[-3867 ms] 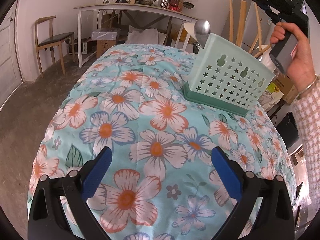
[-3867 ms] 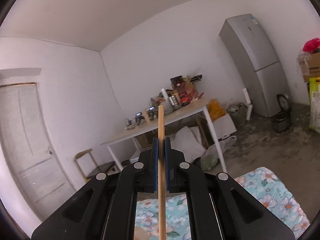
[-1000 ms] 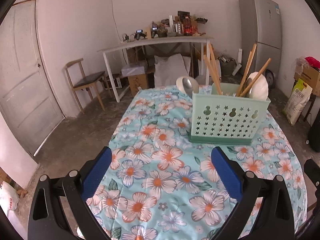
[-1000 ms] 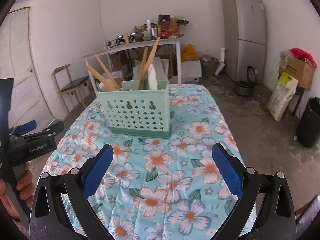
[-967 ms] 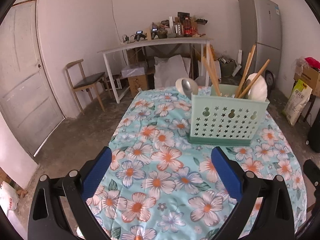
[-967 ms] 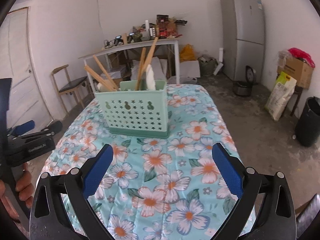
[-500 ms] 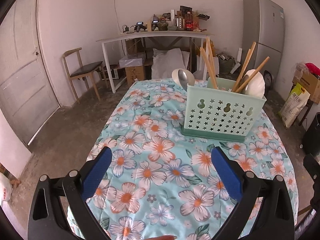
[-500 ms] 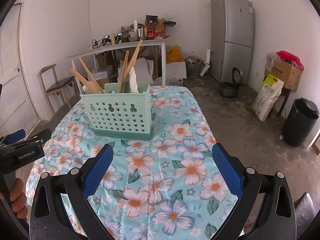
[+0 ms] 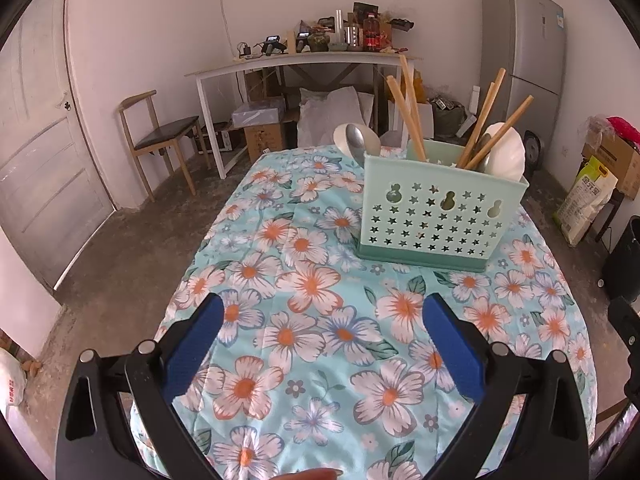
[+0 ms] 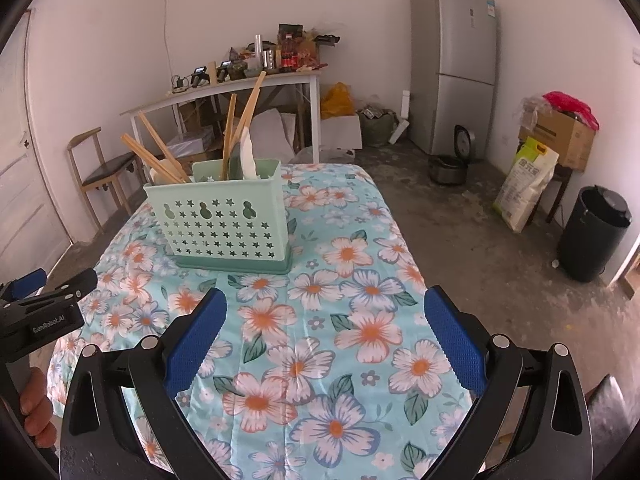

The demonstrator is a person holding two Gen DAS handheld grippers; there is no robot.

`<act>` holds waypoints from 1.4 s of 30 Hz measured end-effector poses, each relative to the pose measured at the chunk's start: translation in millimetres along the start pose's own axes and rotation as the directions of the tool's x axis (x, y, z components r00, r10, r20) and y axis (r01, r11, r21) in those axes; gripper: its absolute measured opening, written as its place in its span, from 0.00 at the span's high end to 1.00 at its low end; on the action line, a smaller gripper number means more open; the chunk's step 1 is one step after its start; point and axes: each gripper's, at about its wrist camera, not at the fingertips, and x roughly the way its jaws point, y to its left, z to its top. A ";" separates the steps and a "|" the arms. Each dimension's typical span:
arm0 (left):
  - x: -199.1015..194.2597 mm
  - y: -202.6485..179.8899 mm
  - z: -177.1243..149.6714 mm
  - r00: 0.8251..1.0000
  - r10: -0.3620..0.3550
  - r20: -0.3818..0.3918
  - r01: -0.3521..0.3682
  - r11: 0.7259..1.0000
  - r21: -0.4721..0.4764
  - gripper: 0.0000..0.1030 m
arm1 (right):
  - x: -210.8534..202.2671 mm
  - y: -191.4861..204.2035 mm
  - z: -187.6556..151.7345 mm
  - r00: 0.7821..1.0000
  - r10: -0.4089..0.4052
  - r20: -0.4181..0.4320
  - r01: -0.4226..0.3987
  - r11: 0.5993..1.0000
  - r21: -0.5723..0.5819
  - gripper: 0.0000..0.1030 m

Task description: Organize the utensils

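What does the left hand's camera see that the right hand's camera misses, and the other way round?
Only the left wrist view shows the door and a metal spoon at the holder's left end.

Only the right wrist view shows the other handheld gripper at its left edge, plus the whole black bin.

Both show the green utensil holder with wooden chopsticks and a white spoon, the floral tablecloth, the fridge, and their own open blue fingers.

The left gripper (image 9: pixel 322 344) hangs over the near edge of the floral tablecloth (image 9: pixel 304 280), jaws spread wide, empty; toward the far right corner stands the green caddy (image 9: pixel 438 216), holding wooden chopsticks (image 9: pixel 408 114), a metal spoon (image 9: pixel 358 142) and what seems a white ladle (image 9: pixel 504 156).
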 end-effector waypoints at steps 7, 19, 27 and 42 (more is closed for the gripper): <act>0.0 8.6 -0.9 1.000 0.017 0.002 -0.017 1.000 -0.014 0.05 | 2.5 4.4 -0.7 1.000 -0.019 -0.004 0.019 1.000 -0.004 0.08; 2.8 19.4 -1.7 0.998 0.060 -0.005 -0.060 0.998 -0.036 0.05 | 4.5 10.3 -0.9 0.999 -0.045 -0.002 0.045 0.999 -0.027 0.08; 4.4 21.8 -2.5 0.998 0.069 -0.008 -0.069 0.997 -0.037 0.05 | 4.3 11.0 -0.7 0.999 -0.046 -0.003 0.046 0.999 -0.027 0.08; 4.9 24.6 -1.5 0.997 0.073 -0.008 -0.073 0.996 -0.041 0.05 | 3.5 11.0 -0.9 0.999 -0.047 -0.001 0.047 0.998 -0.029 0.08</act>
